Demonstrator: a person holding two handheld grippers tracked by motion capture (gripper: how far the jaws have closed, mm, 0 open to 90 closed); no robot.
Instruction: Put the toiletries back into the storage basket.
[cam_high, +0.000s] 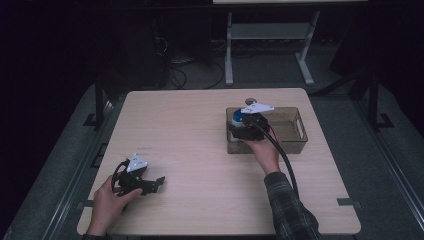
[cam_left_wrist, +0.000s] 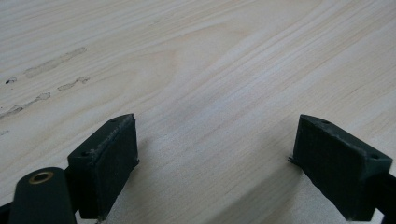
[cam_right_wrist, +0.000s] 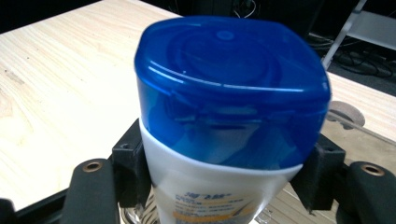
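The white bottle (cam_right_wrist: 210, 186) sits squarely between the pads of the right tongs (cam_right_wrist: 224, 175), its body filling the gap from one pad to the other, so these tongs are clamped on it. In the high view the right tongs (cam_high: 246, 125) hold the bottle (cam_high: 237, 119) over the near left corner of the clear plastic bin (cam_high: 295, 131), which serves as the landmark here; whether the bottle's base touches the bin floor cannot be told.

The bottle is white with a translucent blue cap (cam_right_wrist: 231, 88), rounded and squarish, with a moulded flip lid on top. A strip of blue and orange print shows low on the white body, too small to read.

The right tongs stand part open, stopped by the bottle's width, with both pads pressed to its sides just under the cap.

The left tongs (cam_high: 150, 184) lie well away from the bin, at the near left of the table (cam_high: 190, 125), held in the person's left hand (cam_high: 107, 202). In the left gripper view the left tongs (cam_left_wrist: 215, 158) are wide apart, with bare wood grain between the pads and nothing held.
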